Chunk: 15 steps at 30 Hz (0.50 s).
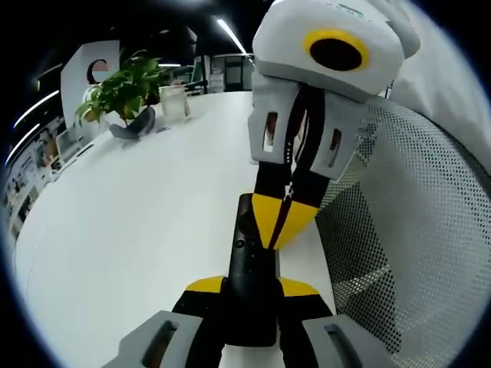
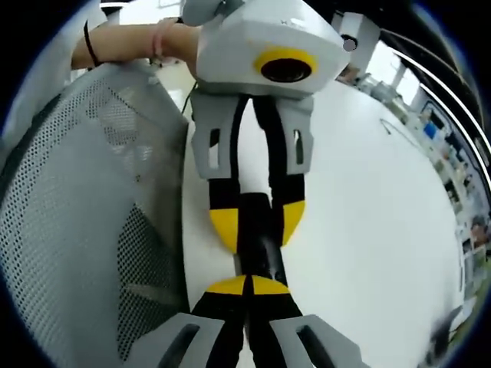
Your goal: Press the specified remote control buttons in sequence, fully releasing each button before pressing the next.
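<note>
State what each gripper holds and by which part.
Left gripper clamps the black remote control across its near end. Right gripper, shut, holds nothing; its tips rest on the remote's top face.

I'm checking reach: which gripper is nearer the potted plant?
Right. The right gripper, tips together on the remote, lies farther up the table toward the potted plant; the left gripper clamps the remote's near end.

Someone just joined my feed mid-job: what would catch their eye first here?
First, the black remote, low and central on the white table, clamped between the left gripper and its yellow-tipped fingers. The right gripper comes down from above, shut, tips on the remote's upper end. Next, the grey mesh chair back alongside and a potted plant far across the table.
</note>
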Motion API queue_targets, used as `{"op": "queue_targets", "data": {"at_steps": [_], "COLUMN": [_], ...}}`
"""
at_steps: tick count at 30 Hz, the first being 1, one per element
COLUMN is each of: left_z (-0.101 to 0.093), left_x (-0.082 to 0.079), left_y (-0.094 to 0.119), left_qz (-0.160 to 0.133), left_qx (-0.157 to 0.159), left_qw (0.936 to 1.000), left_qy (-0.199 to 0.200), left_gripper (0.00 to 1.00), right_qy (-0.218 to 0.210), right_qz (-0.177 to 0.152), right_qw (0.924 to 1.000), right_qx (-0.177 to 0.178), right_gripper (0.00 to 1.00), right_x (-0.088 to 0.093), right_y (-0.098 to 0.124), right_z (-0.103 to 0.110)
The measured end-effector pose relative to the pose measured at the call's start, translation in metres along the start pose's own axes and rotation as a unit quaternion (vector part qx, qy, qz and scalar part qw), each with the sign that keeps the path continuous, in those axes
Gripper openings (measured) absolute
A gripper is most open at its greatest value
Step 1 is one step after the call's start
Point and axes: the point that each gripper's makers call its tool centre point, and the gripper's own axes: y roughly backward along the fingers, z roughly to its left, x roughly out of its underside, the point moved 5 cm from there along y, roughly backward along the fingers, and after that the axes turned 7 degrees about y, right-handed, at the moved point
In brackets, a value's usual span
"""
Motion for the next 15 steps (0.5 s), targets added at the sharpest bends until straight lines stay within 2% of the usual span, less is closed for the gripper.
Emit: {"op": "queue_targets", "data": {"at_steps": [2,4,5,6,7,10,15], "left_z": [0.0,0.0,0.0,0.001,0.001,0.001,0.0], "left_x": [0.0,0.0,0.0,0.0,0.0,0.0,0.0], "left_y": [0.0,0.0,0.0,0.0,0.0,0.0,0.0], "left_qz": [0.0,0.0,0.001,0.001,0.0,-0.002,-0.001], "left_qx": [0.0,0.0,0.0,-0.001,-0.001,-0.001,-0.001], "left_qw": [1.0,1.0,1.0,1.0,1.0,1.0,1.0], "left_qy": [0.0,-0.002,-0.002,-0.003,-0.002,-0.002,-0.003], "left_gripper": [0.24,0.24,0.24,0.24,0.24,0.24,0.24], "right_qy": [-0.005,-0.049,-0.09,-0.098,-0.098,-0.063,-0.073], "right_qz": [-0.006,-0.033,-0.044,-0.046,-0.047,-0.024,-0.026], "right_qw": [1.0,0.9982,0.9948,0.994,0.9938,0.9977,0.997], "right_qx": [-0.001,-0.011,-0.017,-0.017,-0.023,0.0,-0.009], "right_gripper": [0.0,0.0,0.0,0.0,0.0,0.0,0.0], "right_x": [0.001,0.002,0.003,0.003,0.004,0.006,0.004], "right_y": [0.001,0.002,0.003,0.003,0.004,0.007,0.004], "right_z": [-0.001,-0.001,-0.003,-0.004,-0.006,-0.012,-0.017]}}
